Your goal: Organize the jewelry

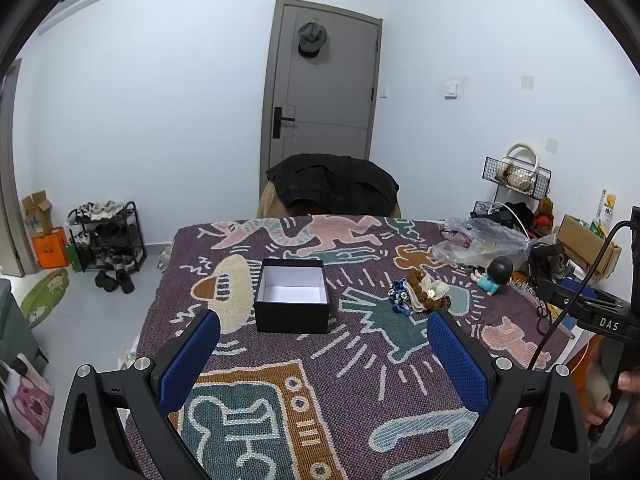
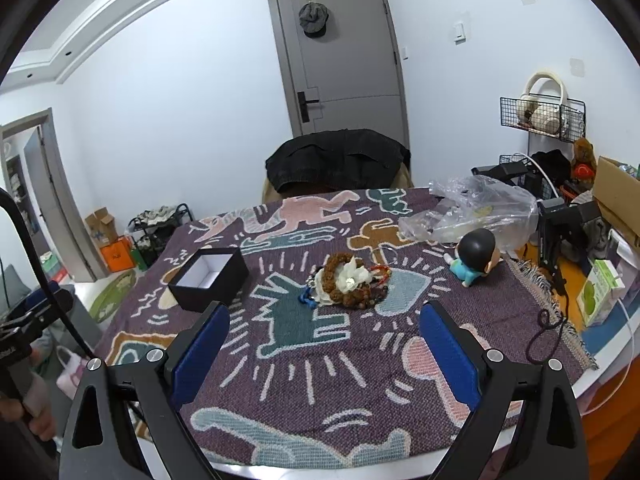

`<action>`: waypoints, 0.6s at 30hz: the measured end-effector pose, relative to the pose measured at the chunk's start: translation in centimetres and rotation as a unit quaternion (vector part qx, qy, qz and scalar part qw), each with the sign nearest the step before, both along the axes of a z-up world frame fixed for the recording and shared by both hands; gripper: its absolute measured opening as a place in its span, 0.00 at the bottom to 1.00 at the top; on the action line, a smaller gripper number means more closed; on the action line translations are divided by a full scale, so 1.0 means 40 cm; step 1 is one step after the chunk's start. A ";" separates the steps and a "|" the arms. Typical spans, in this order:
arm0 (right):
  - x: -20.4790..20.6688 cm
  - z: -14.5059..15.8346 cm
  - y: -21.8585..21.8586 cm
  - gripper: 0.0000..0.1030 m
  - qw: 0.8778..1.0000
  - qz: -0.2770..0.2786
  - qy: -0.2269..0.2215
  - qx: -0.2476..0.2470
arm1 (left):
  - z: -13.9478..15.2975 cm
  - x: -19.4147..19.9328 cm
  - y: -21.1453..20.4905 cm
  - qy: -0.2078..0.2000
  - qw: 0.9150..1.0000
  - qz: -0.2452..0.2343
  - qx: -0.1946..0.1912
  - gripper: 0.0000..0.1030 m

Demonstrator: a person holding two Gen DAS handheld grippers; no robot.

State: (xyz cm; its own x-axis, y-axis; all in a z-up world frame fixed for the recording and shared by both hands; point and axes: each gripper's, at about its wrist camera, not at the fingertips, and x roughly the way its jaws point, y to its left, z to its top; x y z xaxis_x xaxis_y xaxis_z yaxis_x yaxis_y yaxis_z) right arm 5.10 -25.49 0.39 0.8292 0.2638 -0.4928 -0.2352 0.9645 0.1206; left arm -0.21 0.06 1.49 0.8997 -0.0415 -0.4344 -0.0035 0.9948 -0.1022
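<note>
A black box (image 1: 291,298) with a white inside stands open and empty on the patterned cloth; it also shows in the right wrist view (image 2: 208,279). A pile of jewelry (image 1: 418,293) lies to its right: brown bead bracelets, a white flower piece, blue and red beads; in the right wrist view the pile (image 2: 349,283) lies straight ahead. My left gripper (image 1: 323,330) is open and empty, above the cloth in front of the box. My right gripper (image 2: 325,320) is open and empty, a short way in front of the pile.
A small doll (image 2: 476,256) with a black head lies right of the pile. A crumpled clear plastic bag (image 2: 476,210) sits behind it. A black cord (image 2: 546,330) trails at the cloth's right edge. A chair with a black jacket (image 2: 338,162) stands at the table's far side.
</note>
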 end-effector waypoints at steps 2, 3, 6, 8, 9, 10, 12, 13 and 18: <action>0.010 0.002 -0.003 0.93 1.000 -0.003 -0.001 0.003 | -0.002 0.007 0.002 -0.001 1.000 -0.006 -0.001 1.00; 0.014 0.004 -0.005 0.93 1.000 -0.004 -0.001 0.006 | -0.002 0.013 0.003 0.001 1.000 -0.012 -0.003 1.00; 0.034 0.015 -0.015 0.93 1.000 -0.014 -0.005 0.020 | -0.004 0.041 0.003 0.009 1.000 -0.027 -0.010 1.00; 0.047 0.021 -0.015 0.93 1.000 -0.021 -0.009 0.020 | -0.005 0.058 0.001 0.012 0.999 -0.034 -0.012 1.00; 0.056 0.022 -0.014 0.93 0.999 -0.026 -0.010 0.017 | -0.005 0.066 -0.001 0.013 0.999 -0.038 -0.013 0.99; 0.067 0.023 -0.013 0.93 0.999 -0.031 -0.010 0.015 | -0.006 0.073 -0.003 0.013 0.999 -0.042 -0.014 0.99; 0.086 0.023 -0.015 0.93 0.999 -0.033 -0.008 0.015 | -0.007 0.090 -0.009 0.016 0.999 -0.048 -0.013 0.97; 0.096 0.023 -0.016 0.93 0.999 -0.034 -0.006 0.018 | -0.008 0.099 -0.012 0.018 0.999 -0.050 -0.012 0.96; 0.137 0.017 -0.022 0.93 0.999 -0.032 0.000 0.032 | -0.013 0.136 -0.024 0.026 0.998 -0.060 -0.011 0.94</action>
State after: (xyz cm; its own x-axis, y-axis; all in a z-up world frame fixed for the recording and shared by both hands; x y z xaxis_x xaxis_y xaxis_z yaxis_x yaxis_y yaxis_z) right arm 10.57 -26.36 1.08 0.8448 0.2414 -0.4775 -0.1739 0.9678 0.1818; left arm 5.23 -0.91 0.97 0.8644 -0.1574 -0.4775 0.1098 0.9859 -0.1263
